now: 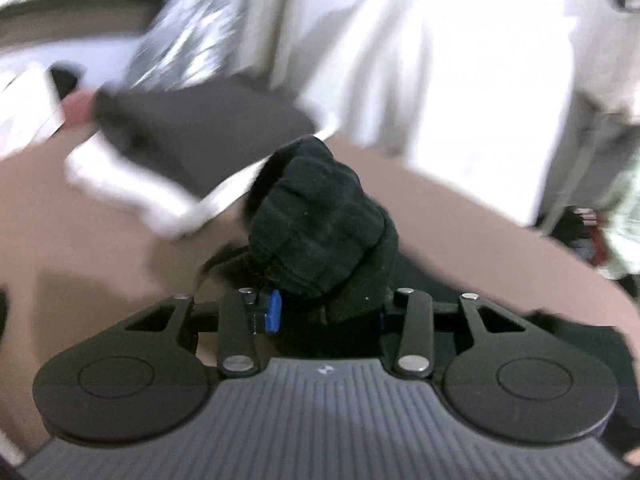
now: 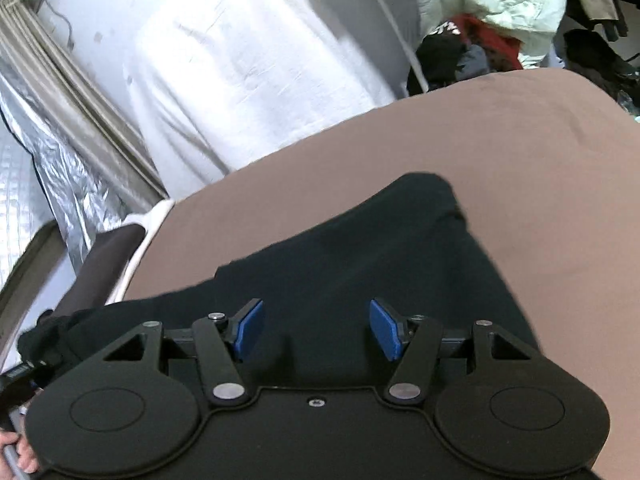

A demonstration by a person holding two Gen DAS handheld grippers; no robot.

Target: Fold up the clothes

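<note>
A black garment [image 2: 360, 264] lies spread on the brown cover [image 2: 520, 160] in the right wrist view. My right gripper [image 2: 318, 328] hovers over it, its blue pads [image 2: 250, 328] well apart and pressing on nothing. At the far left of that view the garment's end is gathered into a bunch [image 2: 44, 340]. In the left wrist view this black bunch [image 1: 320, 232] stands up between the fingers of my left gripper [image 1: 328, 314]. The jaws are closed on the cloth, one blue pad [image 1: 274, 312] shows and the other is hidden by fabric. The view is motion-blurred.
A dark cushion on white padding [image 1: 192, 136] lies at the cover's far left edge. White cloth [image 2: 248, 60] hangs behind, with silver foil [image 2: 60, 168] beside it. A heap of mixed clothes [image 2: 480, 32] sits beyond the far right edge. A person's hand [image 2: 18, 454] shows at lower left.
</note>
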